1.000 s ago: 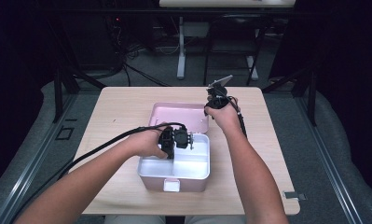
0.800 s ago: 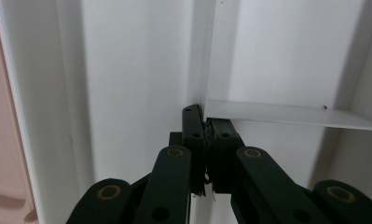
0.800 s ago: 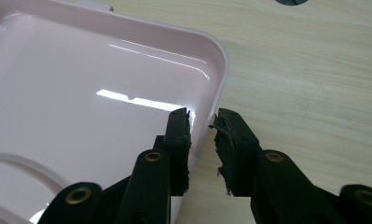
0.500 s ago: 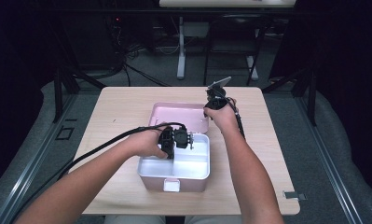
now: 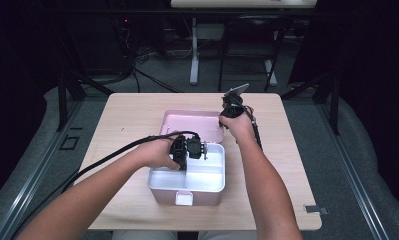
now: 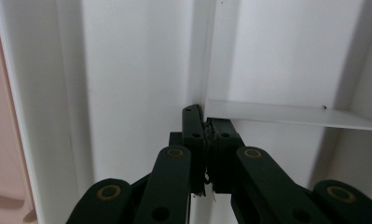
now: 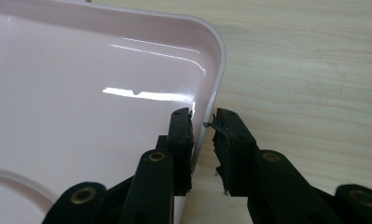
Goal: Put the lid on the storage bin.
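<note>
On the pale wooden worktop [image 5: 132, 115] stands an open pink plastic lunch box [image 5: 187, 192] with a white divided inside, and its glossy pink lid [image 5: 187, 122] lies flat just behind it, touching its far edge. The left gripper [image 6: 207, 135] reaches down into the box, its jaws clamped together on the thin white divider wall [image 6: 286, 114] where that wall meets the cross partition. The right gripper [image 7: 203, 123] sits at the lid's near right corner, its jaws astride the raised rim with one inside and one outside; a narrow gap shows on the outer side, and whether the pads press the rim I cannot tell.
</note>
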Motion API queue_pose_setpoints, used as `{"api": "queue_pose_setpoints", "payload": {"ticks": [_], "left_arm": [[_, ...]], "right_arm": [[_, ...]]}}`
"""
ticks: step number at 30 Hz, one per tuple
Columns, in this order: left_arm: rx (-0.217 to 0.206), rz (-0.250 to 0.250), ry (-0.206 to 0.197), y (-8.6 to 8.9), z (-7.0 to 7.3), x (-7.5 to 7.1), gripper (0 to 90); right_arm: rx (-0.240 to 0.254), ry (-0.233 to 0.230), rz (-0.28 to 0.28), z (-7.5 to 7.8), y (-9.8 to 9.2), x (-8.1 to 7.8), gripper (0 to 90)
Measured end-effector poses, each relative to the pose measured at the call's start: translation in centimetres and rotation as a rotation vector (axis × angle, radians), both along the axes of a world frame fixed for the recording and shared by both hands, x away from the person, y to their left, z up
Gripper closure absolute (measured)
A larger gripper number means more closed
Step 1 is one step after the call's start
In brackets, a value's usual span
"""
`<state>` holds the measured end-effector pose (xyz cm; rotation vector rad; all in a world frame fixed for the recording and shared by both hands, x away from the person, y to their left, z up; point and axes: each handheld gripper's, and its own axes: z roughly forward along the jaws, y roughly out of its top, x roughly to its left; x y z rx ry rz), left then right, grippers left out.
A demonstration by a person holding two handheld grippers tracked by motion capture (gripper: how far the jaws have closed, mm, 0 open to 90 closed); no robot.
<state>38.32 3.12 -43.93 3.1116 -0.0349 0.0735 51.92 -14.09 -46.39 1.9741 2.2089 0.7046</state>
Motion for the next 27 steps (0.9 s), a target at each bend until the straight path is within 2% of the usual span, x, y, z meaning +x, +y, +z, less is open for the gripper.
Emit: {"api": "queue_pose_setpoints", "payload": {"ticks": [4,14,21,27], "left_arm": [[0.000,0.001,0.002,0.0,0.0,0.0,87.3],[0.002,-0.001,-0.004,0.0,0.0,0.0,87.3],[-0.002,0.000,0.001,0.0,0.0,0.0,87.3],[-0.002,0.001,0.001,0.0,0.0,0.0,87.2]], "right_arm": [[-0.001,0.011,0.004,-0.1,0.1,0.0,80.5],[0.009,0.033,-0.023,0.0,0.2,0.0,82.2],[0.005,0.014,-0.018,0.5,0.2,-0.2,83.1],[0.034,-0.017,-0.009,1.3,-0.2,-0.6,83.5]]}}
